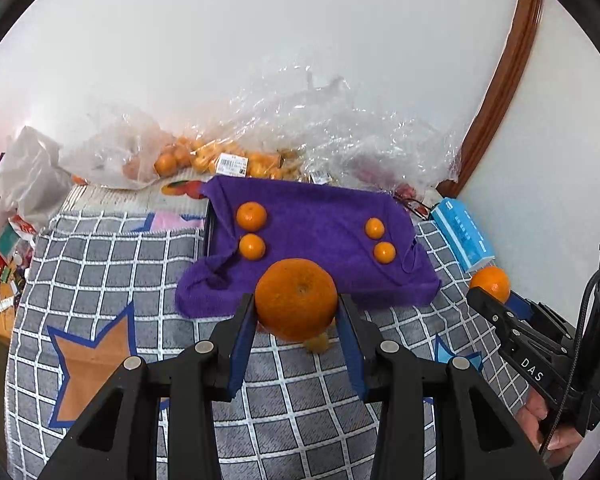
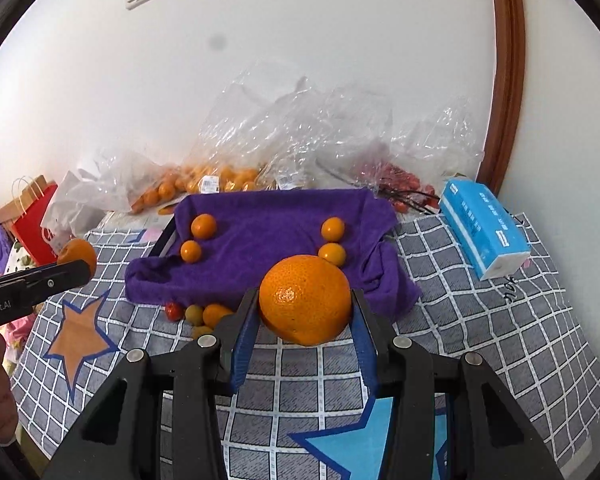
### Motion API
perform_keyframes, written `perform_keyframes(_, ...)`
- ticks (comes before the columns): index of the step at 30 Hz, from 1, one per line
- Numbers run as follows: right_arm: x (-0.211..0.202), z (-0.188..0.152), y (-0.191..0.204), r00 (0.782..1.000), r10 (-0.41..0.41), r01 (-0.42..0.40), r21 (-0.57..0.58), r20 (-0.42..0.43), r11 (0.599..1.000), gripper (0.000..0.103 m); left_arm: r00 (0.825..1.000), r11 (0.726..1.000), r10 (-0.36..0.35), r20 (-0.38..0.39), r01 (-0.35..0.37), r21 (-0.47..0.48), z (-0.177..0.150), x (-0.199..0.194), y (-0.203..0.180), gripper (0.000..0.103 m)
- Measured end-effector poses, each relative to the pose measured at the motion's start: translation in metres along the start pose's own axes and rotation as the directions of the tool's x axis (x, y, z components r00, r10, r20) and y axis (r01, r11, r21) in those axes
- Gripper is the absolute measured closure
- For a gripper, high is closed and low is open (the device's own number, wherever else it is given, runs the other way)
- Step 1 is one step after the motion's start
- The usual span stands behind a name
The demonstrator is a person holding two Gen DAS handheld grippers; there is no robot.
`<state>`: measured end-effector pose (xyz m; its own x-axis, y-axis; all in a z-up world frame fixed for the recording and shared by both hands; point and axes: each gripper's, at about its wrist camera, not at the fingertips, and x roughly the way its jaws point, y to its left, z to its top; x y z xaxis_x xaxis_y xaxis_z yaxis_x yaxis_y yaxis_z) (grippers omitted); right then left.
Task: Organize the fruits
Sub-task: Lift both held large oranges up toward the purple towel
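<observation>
My left gripper (image 1: 297,308) is shut on a large orange (image 1: 296,298) and holds it above the checked cloth, just in front of the purple towel (image 1: 316,216). My right gripper (image 2: 305,304) is shut on another large orange (image 2: 305,298) in front of the same purple towel (image 2: 268,232). Two small oranges (image 1: 251,216) lie on the towel's left side and two more (image 1: 375,228) on its right. The right gripper and its orange (image 1: 491,283) show at the right of the left wrist view. The left gripper's orange (image 2: 78,254) shows at the left of the right wrist view.
Clear plastic bags (image 2: 260,140) with small oranges and red fruit lie along the wall. A blue tissue pack (image 2: 484,228) sits at the right. A few small loose fruits (image 2: 198,314) lie by the towel's front edge. A red paper bag (image 2: 32,216) stands at far left.
</observation>
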<state>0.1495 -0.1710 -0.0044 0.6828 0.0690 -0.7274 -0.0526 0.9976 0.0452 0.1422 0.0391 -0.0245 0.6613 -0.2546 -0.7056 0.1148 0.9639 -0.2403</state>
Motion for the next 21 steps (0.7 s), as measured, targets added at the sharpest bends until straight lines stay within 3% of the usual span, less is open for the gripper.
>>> perform_keyframes(21, 0.016, 0.026, -0.007, 1.0, -0.01, 0.01, 0.006, 0.011, 1.0, 0.059, 1.0, 1.0, -0.009, 0.014, 0.009, 0.003, 0.026, 0.015, 0.001, 0.065)
